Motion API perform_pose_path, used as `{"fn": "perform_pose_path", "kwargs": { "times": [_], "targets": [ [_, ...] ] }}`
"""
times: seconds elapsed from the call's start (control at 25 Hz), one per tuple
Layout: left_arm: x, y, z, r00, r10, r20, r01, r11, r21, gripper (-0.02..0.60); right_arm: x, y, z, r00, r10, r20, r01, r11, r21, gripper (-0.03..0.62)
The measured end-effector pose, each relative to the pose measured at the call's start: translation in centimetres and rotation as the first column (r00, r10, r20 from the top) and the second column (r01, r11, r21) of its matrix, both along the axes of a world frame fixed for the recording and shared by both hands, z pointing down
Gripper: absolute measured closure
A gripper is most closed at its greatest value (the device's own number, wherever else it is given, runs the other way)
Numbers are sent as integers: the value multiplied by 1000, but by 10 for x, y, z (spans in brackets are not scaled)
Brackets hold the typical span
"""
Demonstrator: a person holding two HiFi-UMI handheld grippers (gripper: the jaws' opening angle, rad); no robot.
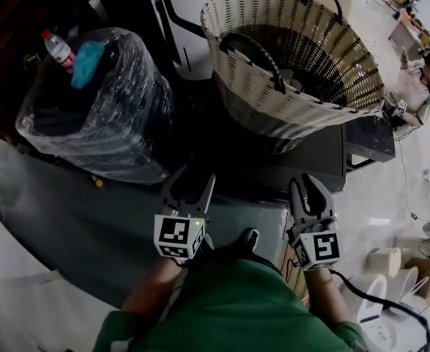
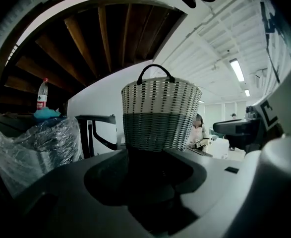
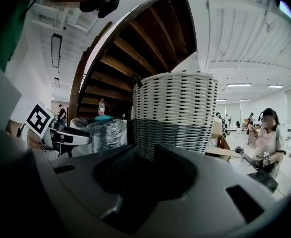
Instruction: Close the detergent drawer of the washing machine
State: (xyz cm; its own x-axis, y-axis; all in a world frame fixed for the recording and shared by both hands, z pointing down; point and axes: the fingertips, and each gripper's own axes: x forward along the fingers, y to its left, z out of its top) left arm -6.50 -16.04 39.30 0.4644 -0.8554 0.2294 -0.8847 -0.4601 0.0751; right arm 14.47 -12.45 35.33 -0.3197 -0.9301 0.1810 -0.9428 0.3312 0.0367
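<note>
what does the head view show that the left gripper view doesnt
Only the head view: the person's green shirt, a dark shoe below it, and white round containers on the floor at right.

Only the left gripper view: the ribbed underside of the brown wooden staircase and the long ceiling lights.

Both: the white-and-black woven basket with black handles, the plastic-wrapped dark bundle beside it, and the clear bottle with a red cap on top of that bundle.
</note>
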Motion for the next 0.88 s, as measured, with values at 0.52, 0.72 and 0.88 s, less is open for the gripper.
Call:
{"fn": "perform_pose_path", "kwargs": {
  "times": [0.52,0.72,0.88],
  "targets": [
    [-15,0,-80,999,-12,-39,18,985,172,357,2,1,-50,999,22,27,-26,992,126,480],
    [-17,3,-82,999,-16,-34,22,984,179,357,1,-2,-61,999,27,37,-32,986,162,482],
    [-20,1,-83,999,-28,-31,33,984,178,357,-1,-4,-63,999,21,34,-27,984,177,484]
  ]
}}
